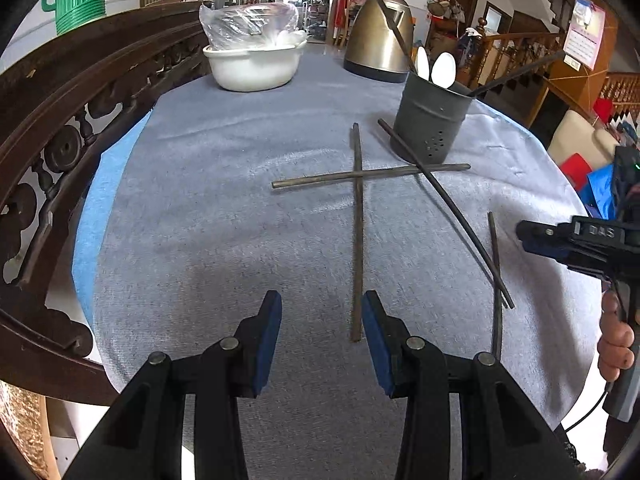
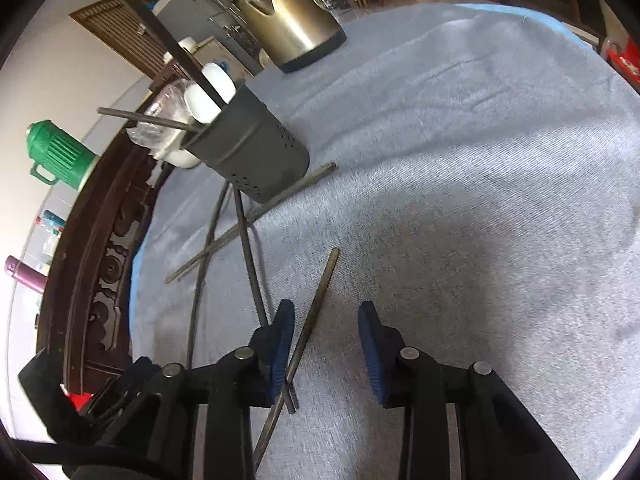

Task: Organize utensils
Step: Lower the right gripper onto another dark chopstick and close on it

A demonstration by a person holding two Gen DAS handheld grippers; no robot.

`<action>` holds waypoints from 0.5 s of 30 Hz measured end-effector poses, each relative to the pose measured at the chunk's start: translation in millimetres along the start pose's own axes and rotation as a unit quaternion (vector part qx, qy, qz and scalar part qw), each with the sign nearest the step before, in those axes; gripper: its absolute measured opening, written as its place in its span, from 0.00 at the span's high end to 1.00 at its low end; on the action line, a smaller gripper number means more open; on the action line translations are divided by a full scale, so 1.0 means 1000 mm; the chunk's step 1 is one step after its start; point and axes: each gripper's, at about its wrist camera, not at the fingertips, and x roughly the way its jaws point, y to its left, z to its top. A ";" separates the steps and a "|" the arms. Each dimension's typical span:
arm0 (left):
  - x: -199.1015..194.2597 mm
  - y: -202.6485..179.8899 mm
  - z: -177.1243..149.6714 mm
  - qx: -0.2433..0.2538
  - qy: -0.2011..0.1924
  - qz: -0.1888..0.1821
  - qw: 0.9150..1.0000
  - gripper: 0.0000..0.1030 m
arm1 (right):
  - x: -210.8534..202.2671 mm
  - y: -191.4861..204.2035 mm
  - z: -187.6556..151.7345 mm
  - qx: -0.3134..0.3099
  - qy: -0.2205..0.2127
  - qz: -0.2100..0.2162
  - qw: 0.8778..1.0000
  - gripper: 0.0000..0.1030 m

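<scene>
Dark, thin chopsticks [image 1: 357, 232] lie crossed on the cloth-covered desk [image 1: 200, 208] below the grey holder [image 1: 430, 120], mid-frame; they look light, stiff and slick, best pinched mid-shaft. Left tongs [image 1: 322, 340] stand apart, empty. Right tongs [image 2: 326, 350] stand apart, one stick [image 2: 310, 320] between, unpinched. Only the left view shows the white bowl [image 1: 254, 66] unobstructed

both grippers are black plastic, their link arms pinned with round silver rivets, the fingers faced with blue ribbed pads [image 1: 266, 344]. the right gripper [image 1: 524, 236] carries raised "das" lettering, a small green light, and a thin black cable [image 1: 592, 412] trailing under the hand [image 1: 616, 340].
</scene>
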 end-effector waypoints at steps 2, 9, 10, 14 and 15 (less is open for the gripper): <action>0.000 0.000 0.000 -0.002 0.001 -0.002 1.000 0.59 | 0.007 0.006 0.002 -0.008 0.002 -0.016 1.000 0.71; -0.005 0.001 0.002 -0.007 -0.004 -0.005 1.000 0.59 | 0.031 0.034 0.007 -0.057 0.013 -0.086 0.995 0.88; -0.005 0.001 0.002 -0.009 -0.004 -0.005 1.000 0.59 | 0.034 0.039 0.007 -0.072 0.014 -0.099 0.992 0.91; -0.009 0.003 0.005 -0.019 -0.005 -0.010 1.000 0.59 | 0.037 0.046 0.008 -0.112 -0.006 -0.138 0.984 0.94; -0.011 0.004 0.007 -0.023 -0.005 -0.016 1.000 0.59 | 0.036 0.043 0.009 -0.119 -0.019 -0.157 0.980 0.94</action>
